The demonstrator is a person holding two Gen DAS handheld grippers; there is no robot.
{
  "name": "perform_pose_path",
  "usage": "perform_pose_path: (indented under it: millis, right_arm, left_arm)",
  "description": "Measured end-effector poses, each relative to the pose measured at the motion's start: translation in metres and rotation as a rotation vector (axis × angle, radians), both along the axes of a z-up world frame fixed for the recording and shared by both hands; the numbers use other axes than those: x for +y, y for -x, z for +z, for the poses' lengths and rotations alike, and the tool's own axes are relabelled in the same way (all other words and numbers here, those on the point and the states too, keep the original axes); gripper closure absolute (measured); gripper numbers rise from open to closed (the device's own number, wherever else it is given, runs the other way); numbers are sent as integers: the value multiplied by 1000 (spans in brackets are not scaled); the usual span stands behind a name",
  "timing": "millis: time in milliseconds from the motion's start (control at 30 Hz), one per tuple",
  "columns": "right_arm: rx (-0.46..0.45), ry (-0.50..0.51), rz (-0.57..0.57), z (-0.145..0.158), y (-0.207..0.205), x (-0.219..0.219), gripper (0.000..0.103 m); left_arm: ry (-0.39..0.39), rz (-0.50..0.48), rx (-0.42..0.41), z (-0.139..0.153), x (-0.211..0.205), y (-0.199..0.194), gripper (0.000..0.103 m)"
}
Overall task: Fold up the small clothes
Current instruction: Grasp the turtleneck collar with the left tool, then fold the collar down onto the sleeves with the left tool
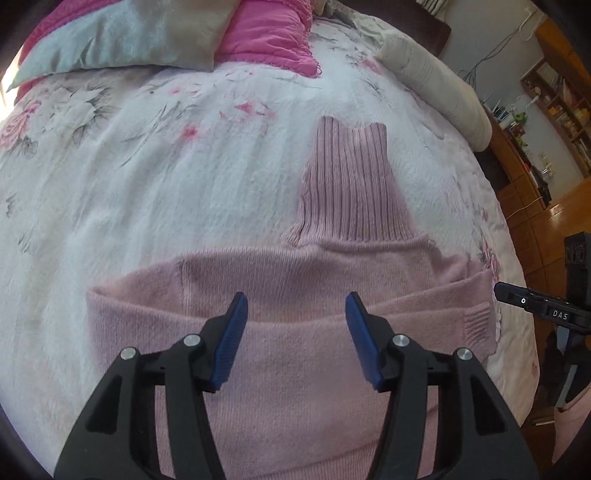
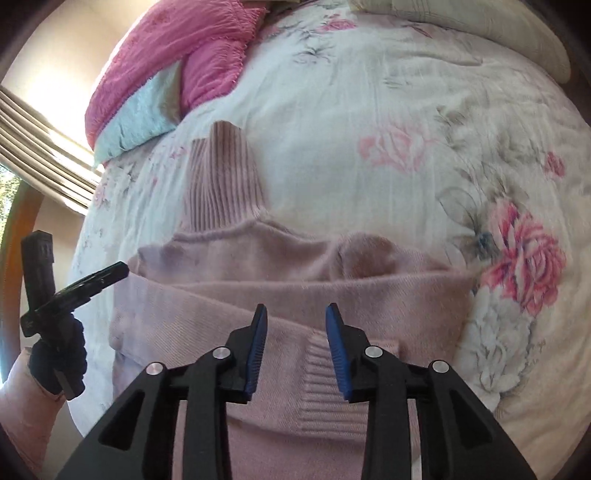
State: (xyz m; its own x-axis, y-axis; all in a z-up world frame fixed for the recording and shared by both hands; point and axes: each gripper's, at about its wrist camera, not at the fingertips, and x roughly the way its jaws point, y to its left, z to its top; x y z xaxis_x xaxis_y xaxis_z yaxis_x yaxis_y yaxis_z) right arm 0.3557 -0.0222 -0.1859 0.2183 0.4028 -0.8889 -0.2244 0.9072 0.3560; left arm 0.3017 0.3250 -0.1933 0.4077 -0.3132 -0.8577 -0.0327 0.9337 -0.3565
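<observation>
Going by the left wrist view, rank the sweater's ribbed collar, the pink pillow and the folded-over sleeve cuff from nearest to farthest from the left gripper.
Measured from the left gripper:
1. Sleeve cuff, off to the right on the sweater body.
2. Ribbed collar, straight ahead, lying flat on the bedspread.
3. Pink pillow, farthest, at the head of the bed.

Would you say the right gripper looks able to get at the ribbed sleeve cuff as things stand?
Probably yes: the right gripper is open, and the ribbed cuff lies on top of the pink sweater, with nothing covering it.

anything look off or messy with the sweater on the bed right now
Nothing is damaged. The pink sweater lies on the floral bedspread with its sleeves folded across the body; only the ribbed collar leans slightly sideways. Both grippers are open above it.
</observation>
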Motion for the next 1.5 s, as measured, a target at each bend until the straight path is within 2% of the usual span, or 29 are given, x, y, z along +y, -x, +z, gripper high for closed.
perform_pose_path:
  millis: [100,233,267,300,333,467,533,567,600,633,667,767,800,1000,1200,1300,1367,1433,1500]
  right_arm:
    - [-1,-15,27,-12,-48,28,69]
    - [76,-135,16,-43,-101,56,69]
    - [87,-149,13,-48,-110,64,66]
    - [108,-161,15,-56,-118,70,57]
    - [134,-174,18,-64,-124,76,52]
    - [166,-145,15,-82,-132,89,51]
    - [168,-170,-1,-84,-135,90,55]
    - [167,-194,-7,-83,-136,89,67]
    - [174,-213,-13,-82,-137,89,76]
    - [174,-217,-17,-80,-137,89,81]
    - [163,-218,-9,-77,-135,89,91]
    - [107,-202,22,-61,-127,91,94]
    - [85,-205,31,-54,-123,90,94]
    - [-33,-255,105,-2,-78,81,95]
    - [-128,-254,186,31,-10,71,95]
    - [-157,-191,236,33,27,72,95]
    - [-151,-187,254,28,50,69,102]
    - [-144,-187,265,23,74,65,102]
    - [-130,-126,282,12,91,65,102]
  left_arm:
    - [-32,0,-14,-7,-3,-46,48]
    - [80,19,24,-25,-3,-92,46]
    - [93,23,43,-31,-4,-100,45]
    - [99,25,57,-37,-6,-106,45]
    - [109,23,67,-42,-9,-110,43]
    - [122,40,86,-55,-14,-118,40]
    - [132,52,84,-55,-15,-119,42]
    - [141,58,81,-54,-15,-119,46]
    - [157,57,79,-52,-16,-120,57]
    - [178,51,80,-51,-17,-121,68]
    - [195,43,81,-49,-19,-121,74]
    - [185,11,65,-41,-28,-122,90]
    - [191,3,59,-38,-29,-121,91]
    - [300,-25,-92,10,-19,-75,93]
    - [299,-78,-210,44,-15,0,95]
    - [296,-105,-237,48,-17,37,102]
    - [303,-118,-235,46,-15,62,102]
    - [298,-130,-209,37,-16,83,102]
    - [280,-150,-170,24,-18,100,102]
